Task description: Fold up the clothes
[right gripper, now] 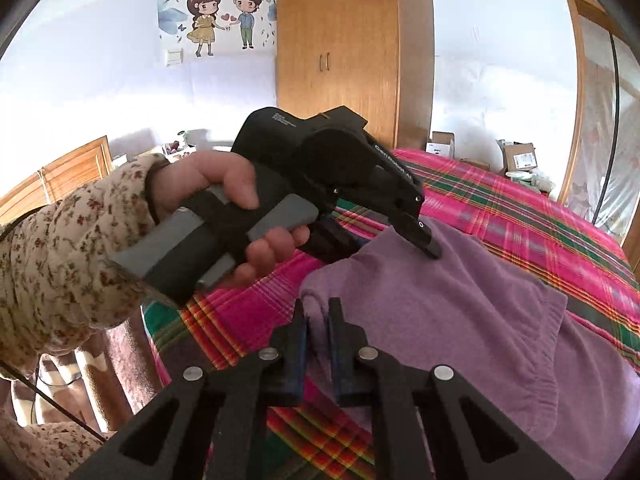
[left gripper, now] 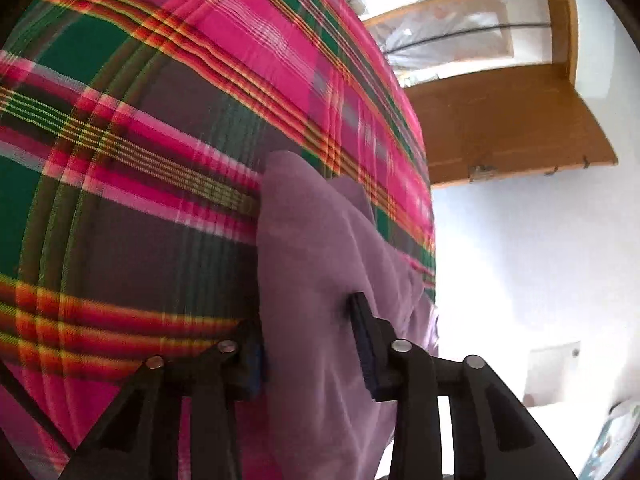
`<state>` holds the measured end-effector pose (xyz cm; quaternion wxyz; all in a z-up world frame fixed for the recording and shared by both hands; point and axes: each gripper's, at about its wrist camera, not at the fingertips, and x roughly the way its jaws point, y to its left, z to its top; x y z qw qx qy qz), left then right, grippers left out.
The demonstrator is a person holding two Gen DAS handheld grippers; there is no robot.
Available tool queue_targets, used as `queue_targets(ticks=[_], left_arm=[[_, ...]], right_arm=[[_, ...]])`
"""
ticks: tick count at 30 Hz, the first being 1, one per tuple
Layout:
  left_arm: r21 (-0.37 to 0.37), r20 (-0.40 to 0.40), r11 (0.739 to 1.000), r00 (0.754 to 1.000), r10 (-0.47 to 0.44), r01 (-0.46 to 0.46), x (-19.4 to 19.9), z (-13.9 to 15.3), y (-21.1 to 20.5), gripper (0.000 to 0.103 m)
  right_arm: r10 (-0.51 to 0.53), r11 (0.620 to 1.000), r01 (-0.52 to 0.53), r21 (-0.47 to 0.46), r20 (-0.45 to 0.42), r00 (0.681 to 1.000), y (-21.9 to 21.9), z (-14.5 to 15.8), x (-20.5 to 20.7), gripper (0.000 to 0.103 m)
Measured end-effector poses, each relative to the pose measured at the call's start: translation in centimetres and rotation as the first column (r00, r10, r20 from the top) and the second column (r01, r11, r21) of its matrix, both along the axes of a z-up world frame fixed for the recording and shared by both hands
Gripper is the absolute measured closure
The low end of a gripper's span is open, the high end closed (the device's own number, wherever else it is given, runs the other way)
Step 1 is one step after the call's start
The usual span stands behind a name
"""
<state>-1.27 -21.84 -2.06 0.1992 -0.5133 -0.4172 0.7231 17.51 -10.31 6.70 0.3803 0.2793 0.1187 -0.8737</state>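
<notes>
A plaid bedspread (right gripper: 520, 216) carries a purple garment (right gripper: 460, 312), whose near corner is clamped in the right gripper (right gripper: 318, 320), while the left gripper (left gripper: 308, 332) is closed on a bunched fold of its far edge.

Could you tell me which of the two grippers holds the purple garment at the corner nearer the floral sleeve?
The right gripper: it pinches the purple garment at the near corner, while the left gripper grips farther along the edge.

Purple garment (right gripper: 460, 308) lies on plaid-covered bed (right gripper: 520, 216).
</notes>
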Motion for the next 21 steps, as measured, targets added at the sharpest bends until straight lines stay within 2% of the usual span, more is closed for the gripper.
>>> queue_targets(ticks=[1, 3, 6, 11, 21], left_arm=[[-0.005, -0.016, 1.0, 1.0, 0.004, -0.004, 0.0, 0.2, -0.1, 0.088], [-0.01, -0.061, 1.0, 0.998, 0.011, -0.012, 0.3, 0.7, -0.4, 0.092], [-0.019, -0.1, 0.999, 0.995, 0.027, -0.029, 0.6, 1.4, -0.8, 0.093], [-0.025, -0.116, 0.999, 0.992, 0.045, -0.048, 1.1, 1.9, -2.7, 0.093], [-0.066, -0.102, 0.991, 0.989, 0.11, -0.117, 3.1, 1.7, -8.1, 0.093]], right_arm=[[0.0, 1.0, 0.0, -0.002, -0.001, 1.0, -0.2, 0.1, 0.1, 0.094], [0.005, 1.0, -0.005, -0.006, -0.006, 1.0, -0.5, 0.3, -0.4, 0.094], [0.02, 1.0, -0.02, -0.005, -0.014, 1.0, -1.5, 0.4, -0.4, 0.094], [0.059, 0.998, -0.058, -0.029, 0.014, 0.998, -2.8, 0.2, -1.6, 0.094], [0.202, 0.979, -0.201, -0.029, 0.064, 0.977, -8.4, -1.0, -3.2, 0.094]])
